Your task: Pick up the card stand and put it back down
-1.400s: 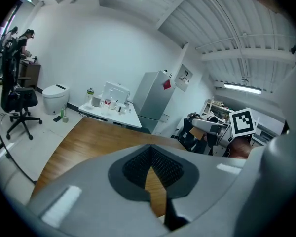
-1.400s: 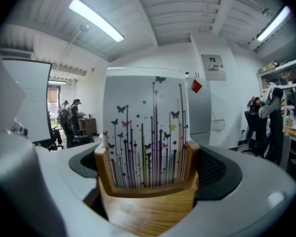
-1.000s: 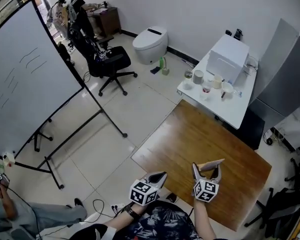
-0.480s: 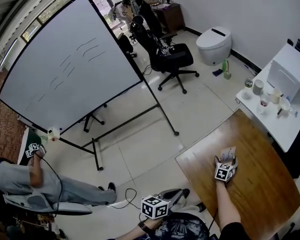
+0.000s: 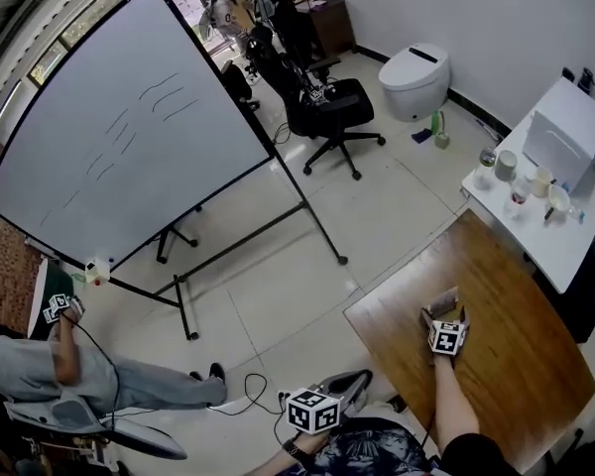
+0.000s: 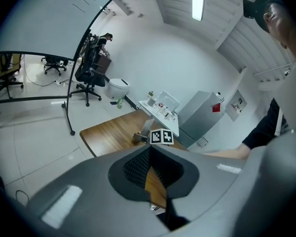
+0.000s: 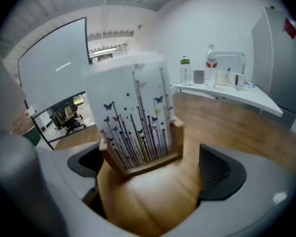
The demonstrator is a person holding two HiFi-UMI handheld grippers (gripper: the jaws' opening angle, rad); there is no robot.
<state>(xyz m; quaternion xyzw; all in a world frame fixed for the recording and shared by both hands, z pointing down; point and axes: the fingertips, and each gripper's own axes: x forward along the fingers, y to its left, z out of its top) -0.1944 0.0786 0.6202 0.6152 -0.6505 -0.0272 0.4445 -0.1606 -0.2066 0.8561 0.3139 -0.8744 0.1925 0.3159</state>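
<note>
The card stand (image 7: 138, 127) is a wooden base holding a white card printed with butterflies and stems. It rests on the brown wooden table (image 7: 227, 127), slightly tilted, between the jaws of my right gripper (image 7: 150, 167). Those jaws are open: the left pad is close to the stand's end and the right pad stands clear of it. In the head view the stand (image 5: 443, 303) shows just beyond the right gripper (image 5: 442, 317). My left gripper (image 5: 362, 377) hangs off the table's near edge, shut on nothing. Its own view shows the stand (image 6: 144, 131) from afar.
A large whiteboard on legs (image 5: 119, 127) stands on the floor to the left, with an office chair (image 5: 322, 107) behind it. A white side table (image 5: 565, 241) with cups and a box adjoins the wooden table's far end. A person (image 5: 50, 365) sits at lower left.
The head view has swung left. My right gripper has moved farther out over the table with the stand between its jaws. The left gripper has stayed low by the near edge.
</note>
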